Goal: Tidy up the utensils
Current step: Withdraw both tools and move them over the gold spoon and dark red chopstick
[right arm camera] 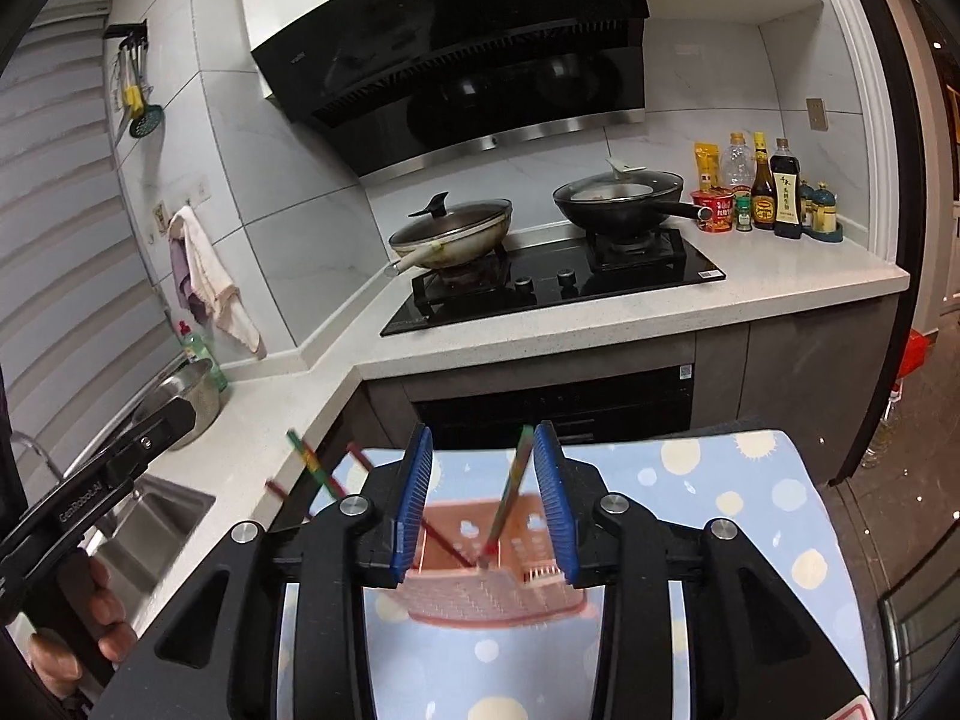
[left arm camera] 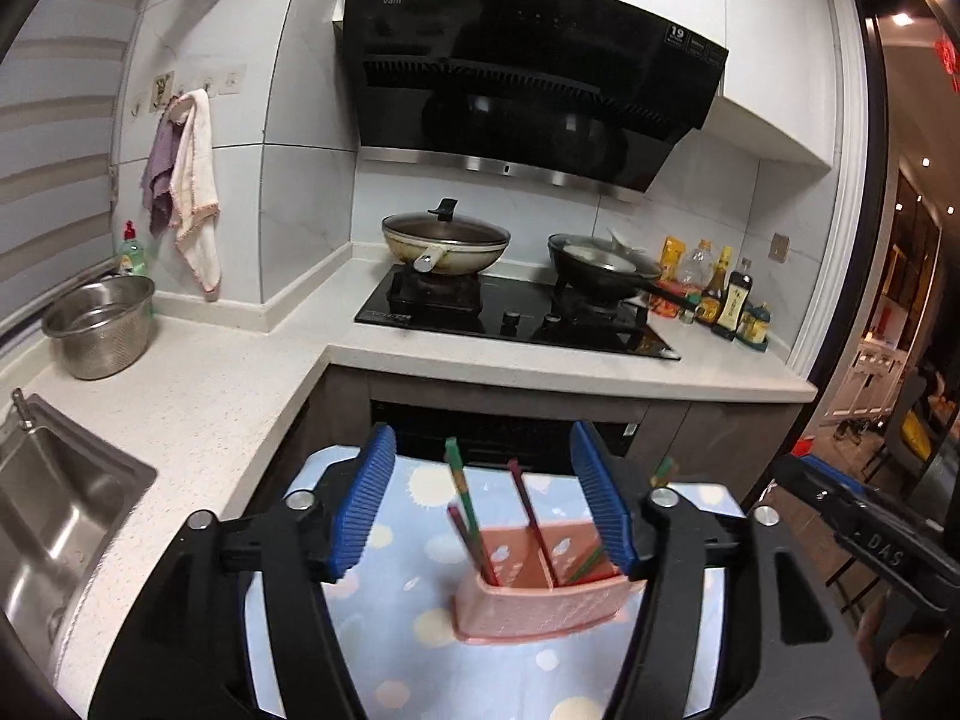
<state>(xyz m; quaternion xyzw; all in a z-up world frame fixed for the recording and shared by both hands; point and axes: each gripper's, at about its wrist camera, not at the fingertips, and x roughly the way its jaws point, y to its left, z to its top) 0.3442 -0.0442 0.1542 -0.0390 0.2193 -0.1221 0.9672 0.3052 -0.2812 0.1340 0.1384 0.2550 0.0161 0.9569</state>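
Right gripper (right arm camera: 483, 495): spread, empty, above pink holder (right arm camera: 498, 597). Chopsticks (right arm camera: 510, 486) apparently just dropped inside (blurred). Left gripper (left arm camera: 483, 501): likewise open.

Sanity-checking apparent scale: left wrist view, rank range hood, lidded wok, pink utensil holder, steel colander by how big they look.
1. Range hood
2. Pink utensil holder, though nearness to the camera inflates it
3-4. Lidded wok and steel colander: look alike, not ranked.

Pink holder (left arm camera: 528, 594), little holes. Red-green chopsticks (left arm camera: 465, 495). Blue cloth (left arm camera: 408, 546), white and yellow dots. Blue gripper pads (left arm camera: 360, 501). Black hood (left arm camera: 528, 72).
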